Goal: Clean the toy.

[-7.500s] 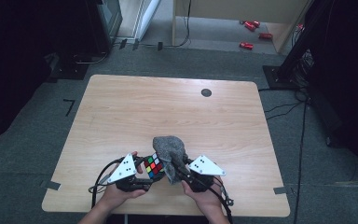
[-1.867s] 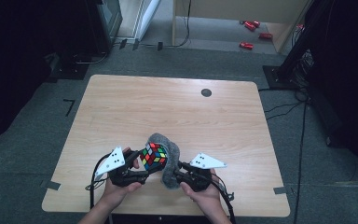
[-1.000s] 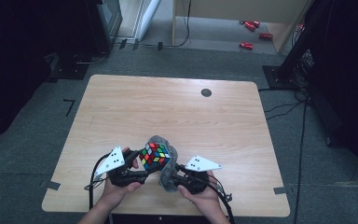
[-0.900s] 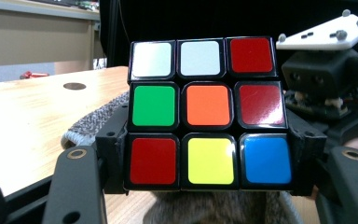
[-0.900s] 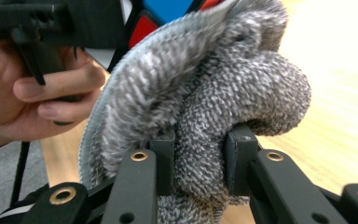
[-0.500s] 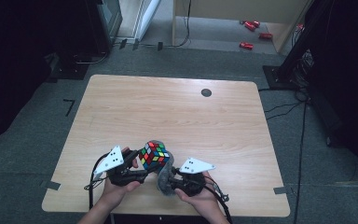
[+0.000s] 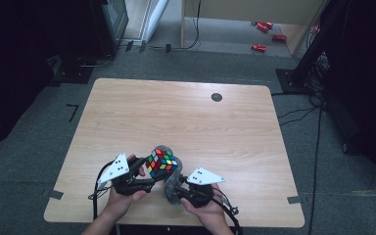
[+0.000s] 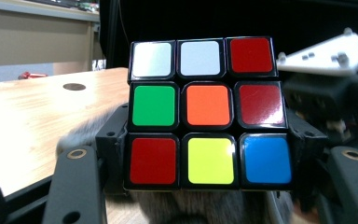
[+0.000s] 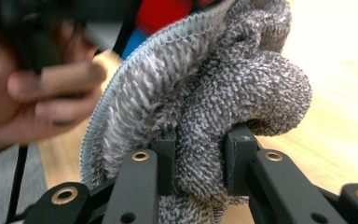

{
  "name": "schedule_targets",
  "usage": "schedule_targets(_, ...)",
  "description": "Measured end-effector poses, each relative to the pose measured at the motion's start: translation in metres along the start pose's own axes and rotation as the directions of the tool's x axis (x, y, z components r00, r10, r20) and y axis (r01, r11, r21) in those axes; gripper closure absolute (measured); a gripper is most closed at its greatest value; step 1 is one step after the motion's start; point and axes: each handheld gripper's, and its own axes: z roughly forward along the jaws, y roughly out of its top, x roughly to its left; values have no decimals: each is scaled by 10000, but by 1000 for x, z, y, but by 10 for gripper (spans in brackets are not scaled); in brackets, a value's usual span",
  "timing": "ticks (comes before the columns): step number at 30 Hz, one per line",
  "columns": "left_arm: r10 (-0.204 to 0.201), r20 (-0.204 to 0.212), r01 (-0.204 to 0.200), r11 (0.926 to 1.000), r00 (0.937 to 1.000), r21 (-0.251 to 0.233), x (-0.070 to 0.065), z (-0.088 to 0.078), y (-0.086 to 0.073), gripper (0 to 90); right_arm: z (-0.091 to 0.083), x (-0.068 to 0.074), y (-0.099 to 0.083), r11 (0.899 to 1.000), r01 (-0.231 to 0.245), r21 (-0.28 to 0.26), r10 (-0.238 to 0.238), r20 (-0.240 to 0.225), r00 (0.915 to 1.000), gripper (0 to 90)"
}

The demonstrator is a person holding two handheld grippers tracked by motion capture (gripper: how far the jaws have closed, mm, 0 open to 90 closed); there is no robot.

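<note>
Two tools are observed at work near the front edge of the tabletop (image 7: 186, 112), a little left of its middle. At the left, the left tool (image 7: 149, 174) is clamped on a scrambled puzzle cube (image 7: 162, 163), which is gripped by two opposite sides and held raised off the wood. In the left gripper view the cube (image 8: 205, 114) is presented with one full face toward the camera, and the other faces are judged to be left exposed for wiping. Immediately to the right, a grey microfibre cloth (image 7: 170, 183) is bunched and pinched in the right tool (image 7: 178, 188). In the right gripper view the black pads are pressed into a thick fold of the cloth (image 9: 205, 112), the loose remainder being bulged upward against the underside of the cube. The bunching is judged to provide a padded wiping surface. The person's left hand (image 9: 32, 98) is recorded behind the cloth.
</note>
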Motion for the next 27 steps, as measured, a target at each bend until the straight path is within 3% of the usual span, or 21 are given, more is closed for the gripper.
schedule_targets(2, -62, -44, 62, 10000, 10000, -9, 1, -1, 0, 343, -3, -3, 2, 9998, -19, -194, 22, 166, 9999, 713)
schedule_targets(6, -97, 6, 97, 9999, 10000, 30, 2, 0, -1, 343, -17, -15, 9, 9904, -765, -1154, 816, 402, 9959, 713)
schedule_targets(9, -179, 85, 179, 9998, 9998, 8, 2, 2, 0, 343, -12, -9, 6, 9947, -549, -875, 575, 276, 9980, 712)
schedule_targets(13, -187, 25, 187, 9998, 9998, 12, 3, 0, -1, 343, 6, 9, -4, 10000, 70, 18, -70, 58, 10000, 711)
schedule_targets(15, -248, 12, 248, 9997, 9997, -57, 4, -1, -1, 343, 7, 12, -4, 9994, 335, 78, -335, 55, 9994, 711)
schedule_targets(18, -348, 11, 348, 9991, 9994, -228, 4, -3, 1, 343, -1, 5, 2, 9994, 201, -270, -191, 347, 9992, 711)
schedule_targets(21, -263, 6, 263, 9996, 9997, -43, 4, -1, 0, 343, -9, -5, 5, 9954, -483, -821, 540, 689, 9962, 711)
schedule_targets(27, -292, 80, 292, 9996, 9995, -43, 3, -1, -1, 343, 6, 14, -2, 9999, 20, -172, -15, 261, 9997, 710)
